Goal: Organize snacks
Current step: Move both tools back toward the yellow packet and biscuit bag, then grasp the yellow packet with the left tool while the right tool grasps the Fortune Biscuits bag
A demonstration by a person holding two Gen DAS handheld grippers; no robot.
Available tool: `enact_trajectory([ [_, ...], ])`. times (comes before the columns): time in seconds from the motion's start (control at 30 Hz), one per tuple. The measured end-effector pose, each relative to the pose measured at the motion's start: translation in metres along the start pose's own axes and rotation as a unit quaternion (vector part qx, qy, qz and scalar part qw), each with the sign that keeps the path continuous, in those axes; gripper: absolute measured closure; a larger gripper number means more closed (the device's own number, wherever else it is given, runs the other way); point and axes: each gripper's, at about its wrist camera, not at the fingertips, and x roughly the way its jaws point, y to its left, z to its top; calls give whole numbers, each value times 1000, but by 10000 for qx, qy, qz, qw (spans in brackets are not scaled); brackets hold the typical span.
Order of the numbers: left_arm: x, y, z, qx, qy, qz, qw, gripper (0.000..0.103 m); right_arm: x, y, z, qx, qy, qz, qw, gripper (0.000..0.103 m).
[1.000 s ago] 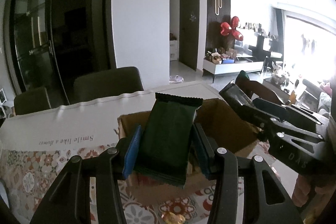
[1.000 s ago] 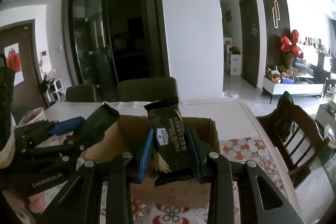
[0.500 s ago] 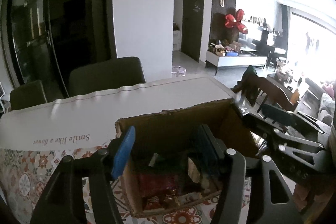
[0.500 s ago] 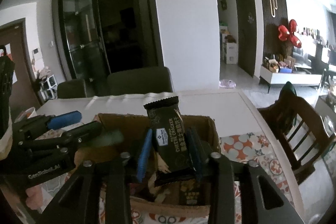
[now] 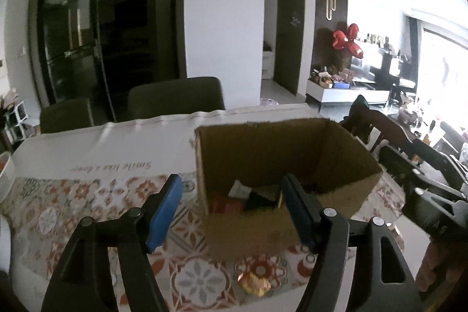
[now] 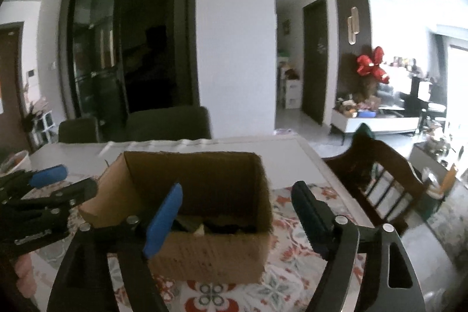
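Snacks (image 5: pixel 248 196) lie inside cardboard box (image 5: pixel 263 227) on surface (image 5: pixel 117 195). Left tool (image 5: pixel 231 212), right tool (image 6: pixel 237 220) just opened, spread, nothing between. Advise: withdraw clear of box rim, then fetch loose snack (image 5: pixel 254 284).

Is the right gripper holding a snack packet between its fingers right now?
No, the right gripper has its fingers spread apart with nothing between them, above the cardboard box.

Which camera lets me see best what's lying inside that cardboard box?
The left wrist view: it looks down into the cardboard box, showing its snack packets. The right wrist view shows the box's near wall, with only dark packet tops.
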Motion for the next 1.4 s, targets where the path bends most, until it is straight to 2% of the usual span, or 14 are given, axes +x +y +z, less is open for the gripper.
enact_trajectory([
  [0.2, -19, -6, -35, 83, 11, 151, 9999, 26, -29, -12, -30, 291, -46, -404, 9987, 18],
  [0.33, -25, -8, -59, 112, 35, 380, 9992, 22, -41, -22, -52, 544, 93, -654, 9963, 13],
  [0.5, -31, -17, -83, 187, 36, 539, 9984, 17, -50, -39, -79, 895, 231, -983, 9909, 13],
  [0.6, -30, -20, -97, 73, 71, 595, 9982, 13, -57, -50, -90, 1041, 276, -1236, 9865, 13],
  [0.7, -26, -21, -107, -80, 218, 612, 9979, 11, -61, -59, -102, 1258, 335, -1484, 9803, 8],
  [0.83, -13, -22, -118, -194, 477, 693, 9963, 11, -54, -64, -113, 1094, 518, -1683, 9783, 8],
  [1.2, 38, -23, -122, -363, 984, 714, 9919, 13, -14, -71, -126, 986, 1320, -1717, 9713, 8],
  [1.4, 65, -28, -122, -436, 1362, 626, 9877, 27, 9, -80, -133, 1027, 1560, -1727, 9671, 9],
])
